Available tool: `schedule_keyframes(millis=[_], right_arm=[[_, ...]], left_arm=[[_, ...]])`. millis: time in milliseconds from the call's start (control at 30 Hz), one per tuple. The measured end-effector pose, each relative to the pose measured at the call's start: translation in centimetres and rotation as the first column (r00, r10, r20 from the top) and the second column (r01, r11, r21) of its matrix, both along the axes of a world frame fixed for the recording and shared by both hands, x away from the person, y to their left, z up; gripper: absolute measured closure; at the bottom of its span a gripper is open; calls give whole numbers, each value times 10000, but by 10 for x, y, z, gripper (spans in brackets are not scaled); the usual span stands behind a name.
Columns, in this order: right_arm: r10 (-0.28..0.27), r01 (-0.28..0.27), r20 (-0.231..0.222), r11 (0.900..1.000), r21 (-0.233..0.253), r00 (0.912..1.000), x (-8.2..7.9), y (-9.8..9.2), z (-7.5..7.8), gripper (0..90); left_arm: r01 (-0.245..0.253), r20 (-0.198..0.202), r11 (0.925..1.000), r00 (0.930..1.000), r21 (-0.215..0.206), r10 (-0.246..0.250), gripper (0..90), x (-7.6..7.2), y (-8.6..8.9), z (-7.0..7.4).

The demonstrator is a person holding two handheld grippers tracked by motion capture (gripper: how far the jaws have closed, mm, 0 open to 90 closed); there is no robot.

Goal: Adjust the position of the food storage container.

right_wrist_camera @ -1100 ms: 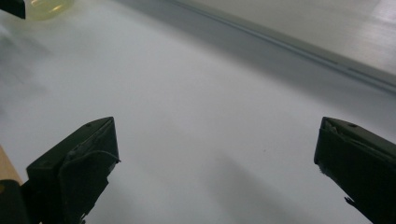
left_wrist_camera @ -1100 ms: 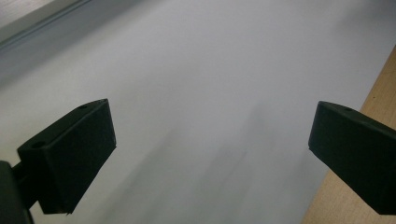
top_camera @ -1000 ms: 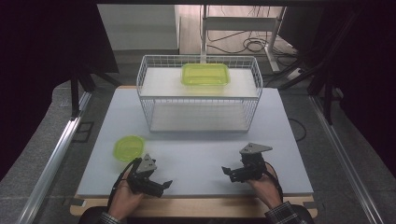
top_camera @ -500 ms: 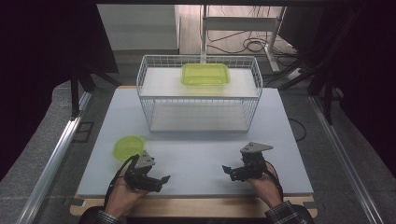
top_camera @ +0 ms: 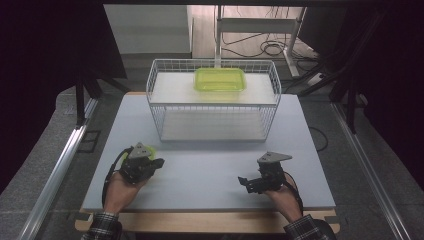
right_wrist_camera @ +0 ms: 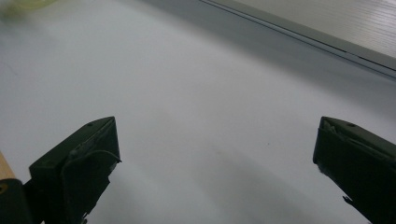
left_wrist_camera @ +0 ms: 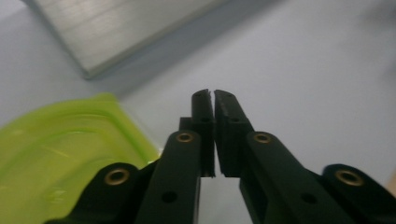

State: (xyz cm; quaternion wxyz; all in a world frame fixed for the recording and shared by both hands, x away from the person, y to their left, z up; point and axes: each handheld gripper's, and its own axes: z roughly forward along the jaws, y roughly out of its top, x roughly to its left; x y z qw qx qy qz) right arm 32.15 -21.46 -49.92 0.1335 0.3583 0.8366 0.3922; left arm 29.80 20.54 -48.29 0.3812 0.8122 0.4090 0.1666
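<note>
A yellow-green plastic lid [left_wrist_camera: 65, 149] lies on the white table at the front left. My left gripper [top_camera: 158, 163] hovers right over it, so just a green sliver [top_camera: 149, 149] peeks out beside the gripper body. In the left gripper view the jaws [left_wrist_camera: 213, 96] are pressed together with nothing between them, and the lid sits to their left and below. A matching green container [top_camera: 220, 79] rests on the top shelf of the wire rack [top_camera: 214, 106]. My right gripper [top_camera: 246, 183] is near the front right edge, pointing left, jaws wide apart [right_wrist_camera: 217, 154] over bare table.
The wire rack spans the back half of the table; its lower shelf [left_wrist_camera: 116, 28] lies ahead of the left gripper, and its edge [right_wrist_camera: 336, 23] shows in the right gripper view. Dark floor and metal rails flank the table [top_camera: 210, 170].
My left gripper has moved away from the front edge, forward and left, and now covers the green lid. The right gripper has hardly shifted.
</note>
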Motion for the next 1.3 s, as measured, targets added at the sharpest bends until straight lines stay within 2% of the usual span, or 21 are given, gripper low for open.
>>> schedule_keyframes(millis=[167,367,533,567,600,733,767,800,833,867,967,1100,1167,1300], right_arm=[[-47,47,-31,10000,48,10000,1,-1,0,8],[-52,52,-77,10000,69,10000,2,-2,-2,8],[-59,59,-110,10000,9,9999,2,-2,-2,10],[-68,68,-113,10000,21,9999,2,-1,-2,11],[-60,60,-113,10000,-6,9999,2,-1,-3,12],[4,-5,-137,10000,-54,9999,2,-1,-4,16],[14,-15,-167,10000,-76,9999,2,-1,-4,17],[22,-23,-160,10000,-76,9999,2,-1,-4,17],[22,-23,-160,10000,-76,9999,2,-1,-4,17],[48,-50,-155,9999,-97,9999,2,-1,-4,18],[66,-68,-158,9999,-138,9999,2,0,-4,19],[86,-89,-179,9998,-162,9998,2,0,-5,19],[104,-108,-214,9997,-200,9997,1,1,-5,19],[121,-126,-234,9997,-223,9997,1,1,-6,19]], left_arm=[[-577,166,9982,9982,-131,579,899,16,19,3],[-1017,270,9948,9944,-96,1020,899,23,33,6],[-1685,332,9856,9851,-151,1689,899,31,59,3],[-1685,332,9856,9851,-151,1689,899,31,59,3],[-1978,337,9800,9795,-218,1985,899,32,67,1],[-2555,317,9662,9660,-344,2566,899,32,83,-4],[-2555,317,9662,9660,-344,2566,899,32,83,-4],[-2833,295,9586,9583,-291,2842,899,31,91,-7],[-2833,295,9586,9583,-291,2842,899,31,91,-7],[-3083,218,9506,9507,-353,3092,899,30,98,-11],[-3320,32,9429,9432,-278,3322,899,27,105,-19],[-3344,-177,9418,9424,-330,3340,899,25,106,-25],[-3337,-253,9425,9425,-200,3332,898,24,103,-28],[-3292,-310,9439,9440,-268,3284,899,23,99,-29]])
